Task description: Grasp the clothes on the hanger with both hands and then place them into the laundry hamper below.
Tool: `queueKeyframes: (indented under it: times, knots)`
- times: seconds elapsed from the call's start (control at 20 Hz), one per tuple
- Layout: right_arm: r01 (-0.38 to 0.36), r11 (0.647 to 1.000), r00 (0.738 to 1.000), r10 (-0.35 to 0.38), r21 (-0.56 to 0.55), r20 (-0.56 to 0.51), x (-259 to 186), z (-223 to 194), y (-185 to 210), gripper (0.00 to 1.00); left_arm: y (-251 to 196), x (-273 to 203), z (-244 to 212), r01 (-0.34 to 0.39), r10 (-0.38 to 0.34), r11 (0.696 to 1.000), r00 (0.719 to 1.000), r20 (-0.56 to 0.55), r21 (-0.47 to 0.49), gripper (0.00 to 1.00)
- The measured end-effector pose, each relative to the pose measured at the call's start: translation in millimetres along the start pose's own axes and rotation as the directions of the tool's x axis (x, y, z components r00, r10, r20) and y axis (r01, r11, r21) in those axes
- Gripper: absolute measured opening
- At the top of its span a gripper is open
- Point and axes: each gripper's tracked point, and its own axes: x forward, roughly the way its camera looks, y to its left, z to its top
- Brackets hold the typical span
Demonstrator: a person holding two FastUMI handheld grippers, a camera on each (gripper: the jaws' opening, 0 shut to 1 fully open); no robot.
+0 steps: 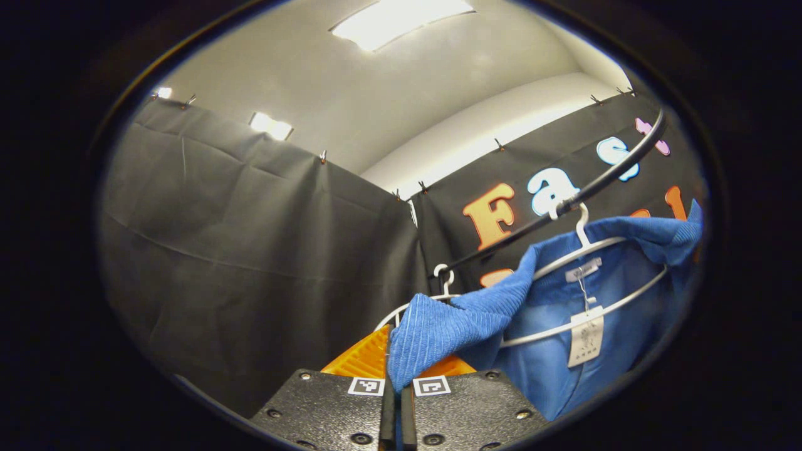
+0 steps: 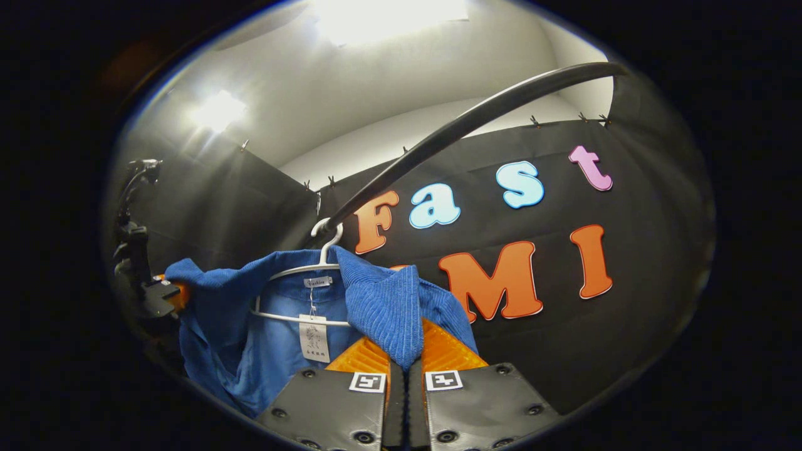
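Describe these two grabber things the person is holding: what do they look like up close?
Each gripper, left and right, has two flat, dark, grainy-textured plates side by side, fastened with round screws. Each plate carries a small square black-and-white marker near its inner top corner. Behind the plates sits a ridged orange body. In the right gripper view, the left gripper shows farther off as a dark frame with an orange part.

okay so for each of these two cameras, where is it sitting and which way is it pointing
Left gripper view: rides on the left gripper, tilted up at the shirt's shoulder pinched in its own fingers.
Right gripper view: rides on the right gripper, tilted up at the shoulder it pinches.
Shared: shirt, white hanger, black rail, ceiling.
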Motion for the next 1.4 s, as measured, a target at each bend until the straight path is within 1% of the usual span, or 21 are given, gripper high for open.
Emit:
queueKeyframes:
  times: [0.1, 0.15, 0.25, 0.35, 0.4, 0.5, 0.55, 0.65, 0.7, 0.75, 0.8, 0.85, 0.9, 0.95, 1.0, 1.1, 1.2, 1.25, 1.4]
  knots:
    - [-0.006, 1.000, 1.000, 0.006, 0.003, 0.013, 0, 4, 2, 0.10, -5, 10, 14, 0.049, -0.049, 0.999, 0.999, 0.005, 0.017, 0.05]
    - [-0.012, 1.000, 1.000, 0.011, 0.005, 0.021, -3, 7, 4, 0.10, 1, 19, 18, 0.052, -0.052, 0.998, 0.999, 0.008, 0.042, 0.05]
    - [-0.017, 1.000, 0.999, 0.017, -0.003, 0.043, -5, 14, 5, 0.10, 12, 37, 29, 0.048, -0.050, 0.995, 0.998, 0.025, 0.082, 0.01]
    - [-0.018, 1.000, 0.998, 0.018, -0.014, 0.059, -4, 18, 5, 0.10, 23, 57, 39, 0.043, -0.046, 0.997, 0.998, 0.046, 0.060, 0.05]
    - [-0.017, 1.000, 0.998, 0.018, -0.015, 0.062, -3, 18, 4, 0.10, 24, 69, 40, 0.050, -0.052, 0.998, 0.998, 0.042, 0.036, 0.04]
    - [-0.023, 1.000, 0.998, 0.024, -0.004, 0.062, -2, 18, 7, 0.10, 32, 92, 38, 0.068, -0.069, 0.998, 0.997, 0.038, 0.011, 0.04]
    - [-0.026, 1.000, 0.998, 0.026, 0.003, 0.062, -1, 20, 8, 0.10, 29, 98, 44, 0.080, -0.080, 0.997, 0.996, 0.045, 0.011, 0.05]
    - [-0.031, 1.000, 0.998, 0.031, -0.001, 0.061, -1, 21, 7, 0.10, 26, 119, 43, 0.106, -0.109, 0.993, 0.992, 0.067, 0.051, 0.02]
    - [-0.032, 0.999, 0.998, 0.033, -0.007, 0.061, -2, 21, 6, 0.10, 23, 129, 43, 0.118, -0.124, 0.990, 0.989, 0.082, 0.070, 0.04]
    - [-0.035, 0.999, 0.998, 0.036, -0.013, 0.060, -1, 21, 7, 0.10, 22, 138, 42, 0.119, -0.126, 0.990, 0.987, 0.097, 0.076, 0.04]
    - [-0.039, 0.999, 0.997, 0.040, -0.016, 0.059, 0, 22, 9, 0.10, 21, 147, 39, 0.113, -0.119, 0.992, 0.987, 0.105, 0.061, 0.04]
    - [-0.043, 0.999, 0.997, 0.044, -0.017, 0.058, -1, 21, 11, 0.10, 18, 155, 32, 0.111, -0.113, 0.993, 0.989, 0.095, 0.027, 0.02]
    - [-0.045, 0.999, 0.997, 0.046, -0.017, 0.055, 0, 20, 13, 0.10, 13, 163, 20, 0.118, -0.118, 0.993, 0.991, 0.070, -0.005, 0.04]
    - [-0.049, 0.999, 0.997, 0.050, -0.018, 0.051, 0, 20, 15, 0.10, 8, 172, 5, 0.128, -0.127, 0.992, 0.991, 0.046, -0.018, 0.04]
    - [-0.054, 0.998, 0.997, 0.055, -0.020, 0.048, 0, 19, 16, 0.10, 3, 178, -9, 0.137, -0.137, 0.990, 0.990, 0.029, -0.013, 0.02]
    - [-0.058, 0.998, 0.997, 0.060, -0.031, 0.045, 1, 19, 19, 0.10, -9, 186, -40, 0.156, -0.156, 0.988, 0.988, -0.013, -0.008, 0.04]
    - [-0.058, 0.998, 0.997, 0.060, -0.037, 0.043, 4, 20, 20, 0.10, -22, 185, -79, 0.174, -0.177, 0.984, 0.981, -0.080, -0.046, 0.02]
    - [-0.059, 0.998, 0.997, 0.061, -0.038, 0.040, 4, 18, 19, 0.10, -29, 182, -97, 0.181, -0.188, 0.981, 0.976, -0.110, -0.072, 0.04]
    - [-0.058, 0.997, 0.998, 0.059, -0.054, 0.035, 8, 20, 20, 0.10, -44, 166, -141, 0.200, -0.223, 0.970, 0.960, -0.170, -0.141, 0.04]
